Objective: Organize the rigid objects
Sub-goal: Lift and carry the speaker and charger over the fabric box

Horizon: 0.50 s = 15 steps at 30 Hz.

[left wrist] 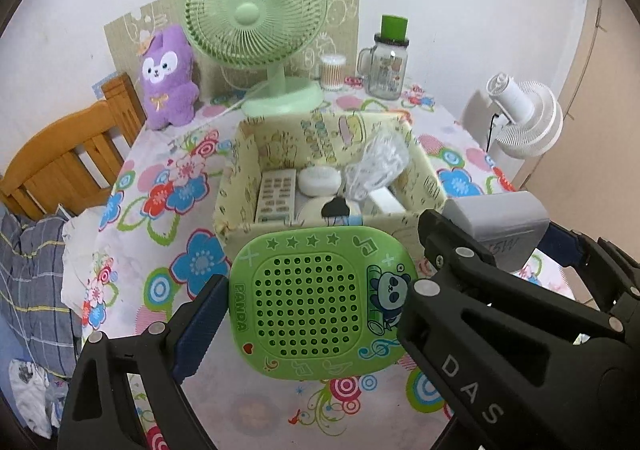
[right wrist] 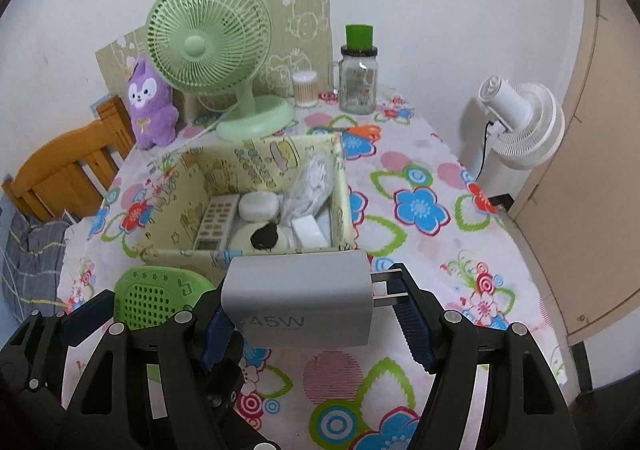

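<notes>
Overall, a table with a floral tablecloth [right wrist: 424,185] is seen, and a yellow fabric box [left wrist: 236,205] stands open-topped near its middle. Inside the box a remote control [left wrist: 276,193], a round white case [left wrist: 319,180], a clear plastic bag [left wrist: 378,163] and a white block [right wrist: 308,232] are packed side by side. Behind the box a green desk fan [left wrist: 256,9], a purple plush toy [left wrist: 168,77], a tub of cotton swabs [left wrist: 333,70] and a glass mug with a green lid [left wrist: 387,61] are lined along the wall. Orange-handled scissors [right wrist: 360,131] lie just beyond the box's far right corner. A white floor fan [right wrist: 524,121] stands off the table to the right, and a wooden chair [left wrist: 68,157] to the left.

The left gripper [left wrist: 316,310] is held above the cloth in front of the box's near wall, its fingers clamped on the sides of a green panda speaker [left wrist: 320,302]. The right gripper [right wrist: 316,318] is held alongside, at a similar height, its fingers closed across a grey charger [right wrist: 300,298] marked 45W, one pad on the body and the other against the prongs, which point right.
</notes>
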Motion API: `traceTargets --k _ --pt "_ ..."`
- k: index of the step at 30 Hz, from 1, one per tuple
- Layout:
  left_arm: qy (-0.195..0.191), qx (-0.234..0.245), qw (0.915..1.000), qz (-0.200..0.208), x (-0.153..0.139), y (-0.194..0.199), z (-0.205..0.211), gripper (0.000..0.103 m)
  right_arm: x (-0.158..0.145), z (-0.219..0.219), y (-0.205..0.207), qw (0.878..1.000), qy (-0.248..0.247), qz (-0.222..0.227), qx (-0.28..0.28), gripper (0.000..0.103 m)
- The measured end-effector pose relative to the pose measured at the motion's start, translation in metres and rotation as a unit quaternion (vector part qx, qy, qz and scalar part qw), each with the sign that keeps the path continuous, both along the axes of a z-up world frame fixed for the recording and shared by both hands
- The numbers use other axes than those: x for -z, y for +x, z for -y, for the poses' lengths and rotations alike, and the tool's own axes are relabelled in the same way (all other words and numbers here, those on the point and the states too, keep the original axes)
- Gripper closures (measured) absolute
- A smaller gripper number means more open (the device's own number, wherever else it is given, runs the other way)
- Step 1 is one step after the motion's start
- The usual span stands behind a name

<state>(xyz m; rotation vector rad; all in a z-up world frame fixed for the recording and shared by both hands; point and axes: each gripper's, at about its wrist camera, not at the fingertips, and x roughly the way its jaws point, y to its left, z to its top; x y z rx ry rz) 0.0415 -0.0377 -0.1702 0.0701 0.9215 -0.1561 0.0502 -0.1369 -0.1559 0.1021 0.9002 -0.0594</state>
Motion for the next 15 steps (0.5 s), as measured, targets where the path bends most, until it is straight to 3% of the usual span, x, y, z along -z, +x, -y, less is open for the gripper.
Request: traceTargets --k 15 --pt "-0.004 -0.013 0.9989 0.045 -0.037 0.007 0.003 0.008 -0.038 0.002 0.013 0.999 0.003 0.040 -0.026 0.030"
